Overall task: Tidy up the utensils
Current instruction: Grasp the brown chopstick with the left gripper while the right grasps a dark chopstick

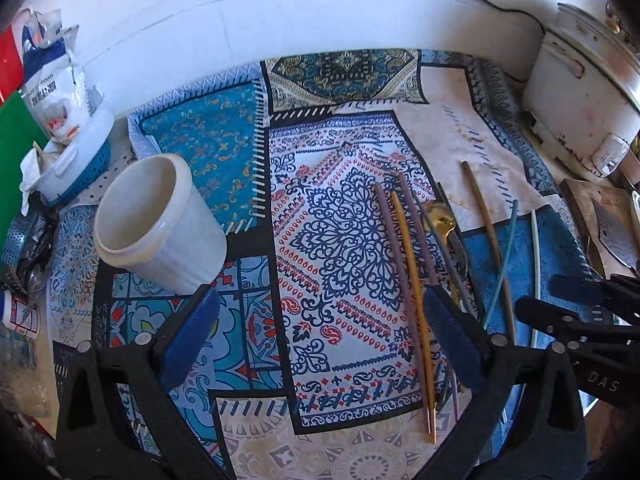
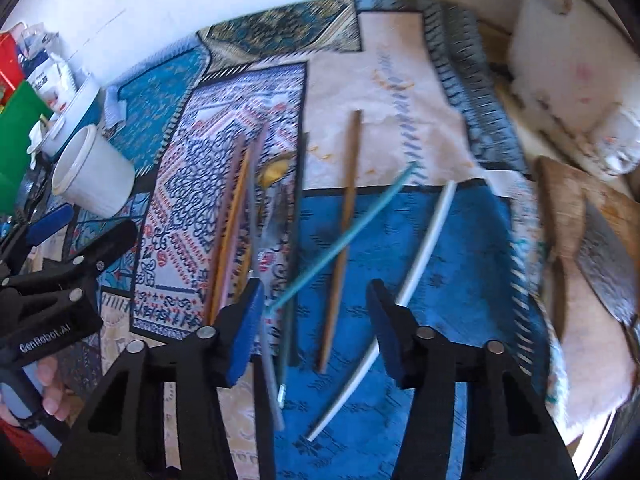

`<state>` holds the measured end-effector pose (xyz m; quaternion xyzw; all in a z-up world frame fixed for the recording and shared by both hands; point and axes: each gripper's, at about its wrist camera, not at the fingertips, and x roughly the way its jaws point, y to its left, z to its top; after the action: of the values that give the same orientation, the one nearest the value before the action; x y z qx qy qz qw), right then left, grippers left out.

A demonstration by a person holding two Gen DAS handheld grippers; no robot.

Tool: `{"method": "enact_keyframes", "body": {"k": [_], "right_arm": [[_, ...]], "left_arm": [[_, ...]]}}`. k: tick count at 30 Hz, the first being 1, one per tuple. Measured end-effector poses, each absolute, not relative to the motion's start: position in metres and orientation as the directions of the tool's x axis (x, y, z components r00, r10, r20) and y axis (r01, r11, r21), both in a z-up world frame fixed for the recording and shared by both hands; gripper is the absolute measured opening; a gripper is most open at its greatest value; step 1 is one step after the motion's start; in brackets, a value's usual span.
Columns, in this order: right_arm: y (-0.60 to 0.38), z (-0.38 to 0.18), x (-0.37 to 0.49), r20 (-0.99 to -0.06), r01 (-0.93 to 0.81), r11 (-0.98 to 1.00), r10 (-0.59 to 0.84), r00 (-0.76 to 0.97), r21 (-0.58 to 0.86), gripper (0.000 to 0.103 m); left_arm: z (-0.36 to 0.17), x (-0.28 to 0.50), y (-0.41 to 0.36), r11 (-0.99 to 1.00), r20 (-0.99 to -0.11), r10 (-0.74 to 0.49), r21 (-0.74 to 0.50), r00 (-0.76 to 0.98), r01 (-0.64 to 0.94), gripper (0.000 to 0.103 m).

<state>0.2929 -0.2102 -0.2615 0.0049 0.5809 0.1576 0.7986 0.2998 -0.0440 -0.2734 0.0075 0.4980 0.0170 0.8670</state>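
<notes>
Several chopsticks lie on a patterned cloth: a mauve one, a yellow one, a brown one, a teal one crossing the brown one, and a white one. A gold spoon lies among them. A white cup stands upright at the left. My left gripper hangs open over the cloth between the cup and the chopsticks, holding nothing. My right gripper stands open above the brown and teal chopsticks, its pads off them, with the white one by its right finger.
A white rice cooker stands at the back right. In front of it, a cleaver rests on a wooden board. A blue and white basket with bags and a green board crowd the left edge.
</notes>
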Motion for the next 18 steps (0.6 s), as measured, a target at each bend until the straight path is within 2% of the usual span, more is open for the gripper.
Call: {"method": "enact_keyframes", "body": {"k": [1,3,7,18], "right_arm": [[-0.206,-0.266,0.297,-0.929,-0.257,0.945,0.267,0.256,0.201,0.040],[-0.199,-0.273,0.303,-0.932,-0.283,0.935,0.282,0.228,0.214,0.037],[-0.188,-0.285,0.314,-0.936,-0.314,0.915,0.313,0.161,0.252,0.030],[-0.173,-0.297,0.331,-0.928,-0.366,0.879,0.361,0.090,0.306,0.011]], "left_arm": [[-0.276,0.302,-0.043,0.999,-0.869,0.033,0.024,0.493,-0.024,0.096],[-0.283,0.306,-0.042,1.000,-0.883,0.019,0.010,0.470,-0.023,0.088],[-0.290,0.310,-0.040,0.999,-0.898,-0.014,-0.030,0.439,-0.029,0.080],[-0.301,0.331,-0.048,0.981,-0.918,-0.185,-0.194,0.352,0.011,0.043]]}}
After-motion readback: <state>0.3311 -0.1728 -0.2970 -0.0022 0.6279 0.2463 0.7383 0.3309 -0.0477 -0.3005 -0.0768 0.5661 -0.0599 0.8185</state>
